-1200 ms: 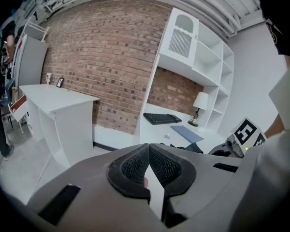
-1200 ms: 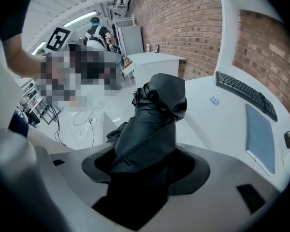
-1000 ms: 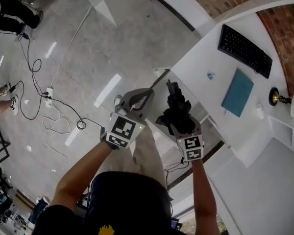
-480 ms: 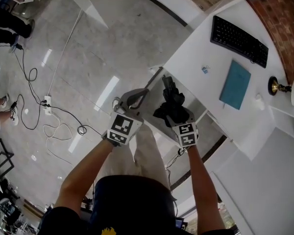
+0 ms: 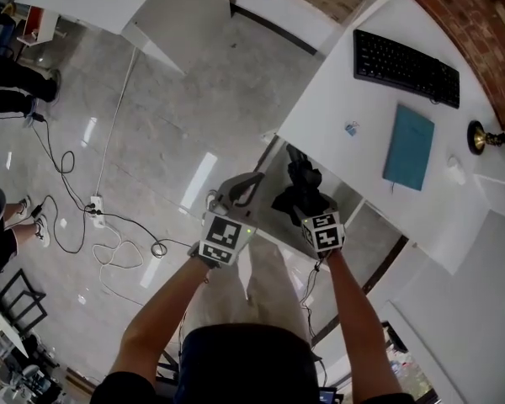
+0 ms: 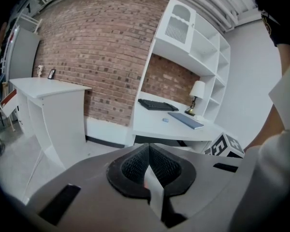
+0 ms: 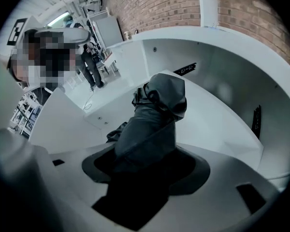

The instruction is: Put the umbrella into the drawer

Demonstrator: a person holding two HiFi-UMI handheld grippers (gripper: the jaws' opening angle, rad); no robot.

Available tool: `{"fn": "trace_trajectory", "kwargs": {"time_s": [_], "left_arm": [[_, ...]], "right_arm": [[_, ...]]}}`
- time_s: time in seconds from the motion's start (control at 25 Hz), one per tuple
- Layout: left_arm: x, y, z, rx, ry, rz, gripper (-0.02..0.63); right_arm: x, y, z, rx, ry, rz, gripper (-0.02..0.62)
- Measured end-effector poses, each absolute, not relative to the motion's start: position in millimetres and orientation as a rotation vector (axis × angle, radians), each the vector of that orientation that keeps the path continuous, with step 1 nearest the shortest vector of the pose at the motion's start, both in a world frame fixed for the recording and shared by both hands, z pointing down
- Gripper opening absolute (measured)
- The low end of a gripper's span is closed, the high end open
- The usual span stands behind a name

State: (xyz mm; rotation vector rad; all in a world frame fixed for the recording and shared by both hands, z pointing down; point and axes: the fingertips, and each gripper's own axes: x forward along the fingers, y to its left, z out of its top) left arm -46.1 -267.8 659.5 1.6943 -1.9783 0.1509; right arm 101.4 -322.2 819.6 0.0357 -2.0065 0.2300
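A folded black umbrella (image 5: 301, 183) is held in my right gripper (image 5: 308, 205), which is shut on it. It hangs over the open white drawer (image 5: 366, 225) under the desk (image 5: 337, 99). In the right gripper view the umbrella (image 7: 157, 112) sticks out from between the jaws of the right gripper (image 7: 145, 166) and points into the drawer (image 7: 217, 81), whose white floor and walls fill the view. My left gripper (image 5: 251, 182) is just left of the umbrella, shut and holding nothing. In its own view the left gripper (image 6: 149, 164) has its pads pressed together.
On the desk lie a black keyboard (image 5: 404, 57), a teal notebook (image 5: 408, 146), a small clip-like thing (image 5: 351, 128) and a lamp base (image 5: 480, 137). Cables and a power strip (image 5: 95, 209) trail over the glossy floor at left. Another person's shoes (image 5: 4, 217) show at the left edge.
The head view has shifted, so the desk sits further up and left. Both grippers stay close together at the drawer, the right still shut on the umbrella.
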Motion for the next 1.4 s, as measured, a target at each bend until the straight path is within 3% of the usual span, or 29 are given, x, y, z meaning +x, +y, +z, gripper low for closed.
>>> {"fn": "trace_trajectory", "kwargs": {"time_s": [1.4], "left_arm": [[-21.2,-280.1,685.5,1.685,-1.92,0.268,0.018]], "right_arm": [[92.5,-329.9,895.4,0.008,-1.854,0.192,0.298]]}}
